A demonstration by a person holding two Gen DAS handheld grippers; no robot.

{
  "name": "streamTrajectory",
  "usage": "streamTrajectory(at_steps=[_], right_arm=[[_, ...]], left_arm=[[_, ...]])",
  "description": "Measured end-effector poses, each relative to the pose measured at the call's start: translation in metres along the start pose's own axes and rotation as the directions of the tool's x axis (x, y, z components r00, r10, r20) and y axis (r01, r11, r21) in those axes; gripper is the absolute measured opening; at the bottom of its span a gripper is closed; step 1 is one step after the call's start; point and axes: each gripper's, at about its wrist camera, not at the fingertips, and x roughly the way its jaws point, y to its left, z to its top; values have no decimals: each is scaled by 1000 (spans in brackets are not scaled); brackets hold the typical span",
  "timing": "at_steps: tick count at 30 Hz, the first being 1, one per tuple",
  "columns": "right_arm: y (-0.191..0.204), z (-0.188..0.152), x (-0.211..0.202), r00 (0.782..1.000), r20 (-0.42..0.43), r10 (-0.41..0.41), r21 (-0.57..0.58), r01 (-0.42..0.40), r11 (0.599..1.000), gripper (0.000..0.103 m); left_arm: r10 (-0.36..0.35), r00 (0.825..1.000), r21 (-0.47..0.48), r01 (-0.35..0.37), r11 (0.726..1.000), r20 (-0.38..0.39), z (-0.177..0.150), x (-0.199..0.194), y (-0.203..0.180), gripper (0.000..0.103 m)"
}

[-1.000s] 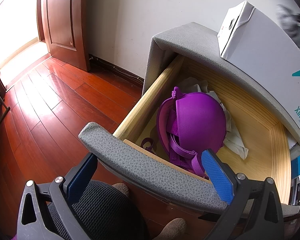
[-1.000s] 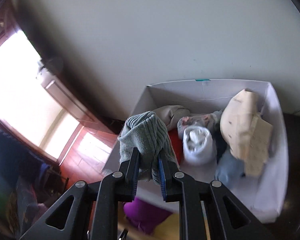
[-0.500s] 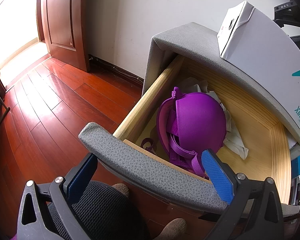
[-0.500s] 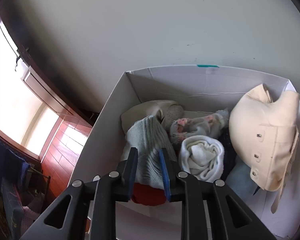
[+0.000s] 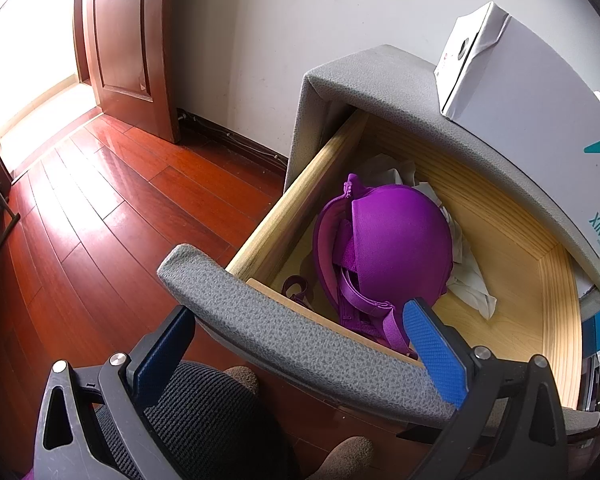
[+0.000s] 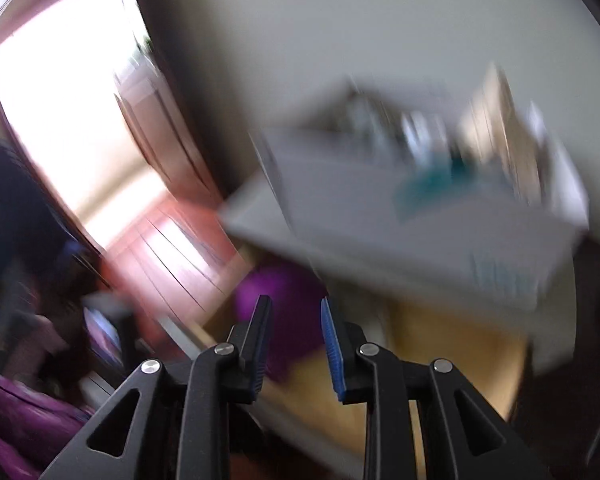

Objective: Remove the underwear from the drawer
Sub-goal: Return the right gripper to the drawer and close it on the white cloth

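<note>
Right gripper (image 6: 296,344) has just been opening, nothing between its jaws; I see the purple bra (image 6: 278,300) blurred beyond its tips. Left gripper (image 5: 300,354) gapes wide across the drawer front (image 5: 300,344), bra (image 5: 396,248) just behind.

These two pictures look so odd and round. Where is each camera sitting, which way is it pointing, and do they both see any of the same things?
Left wrist view: sits on the left gripper, looks down into the open drawer at the purple bra; the jaws straddle the drawer front.
Right wrist view: sits on the right gripper, jaws open and empty, badly blurred, angled down toward the same furniture.
Shared: bra, drawer, white box, wooden floor.
</note>
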Motion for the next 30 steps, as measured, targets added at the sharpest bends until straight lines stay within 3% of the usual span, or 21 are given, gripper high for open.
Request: streamTrajectory(at_steps=[2, 4, 8, 11, 15, 20, 26, 30], right_arm=[[-17, -16, 30, 995, -100, -9, 105, 19, 994, 25], [-24, -25, 51, 989, -140, -41, 134, 60, 989, 25], [-21, -26, 92, 956, -264, -125, 29, 137, 990, 25], [-17, -20, 115, 919, -353, -176, -72, 161, 984, 25], [-12, -14, 140, 876, -403, -266, -217, 190, 957, 25], [-8, -15, 166, 832, -400, -384, -364, 240, 900, 25], [-17, -19, 190, 798, -455, -394, -373, 231, 898, 25], [-26, -15, 193, 801, -465, -377, -343, 230, 911, 25]], left_arm=[[0, 1000, 0, 0, 1000, 0, -1, 0, 0, 103], [0, 1000, 2, 0, 1000, -1, -1, 0, 0, 103], [0, 1000, 0, 0, 1000, 0, -1, 0, 0, 103], [0, 1000, -1, 0, 1000, 1, -1, 0, 0, 103], [0, 1000, -1, 0, 1000, 0, -1, 0, 0, 103], [0, 1000, -1, 0, 1000, 1, -1, 0, 0, 103], [0, 1000, 0, 0, 1000, -1, -1, 1, 0, 103], [0, 1000, 0, 0, 1000, -2, -1, 0, 0, 103]])
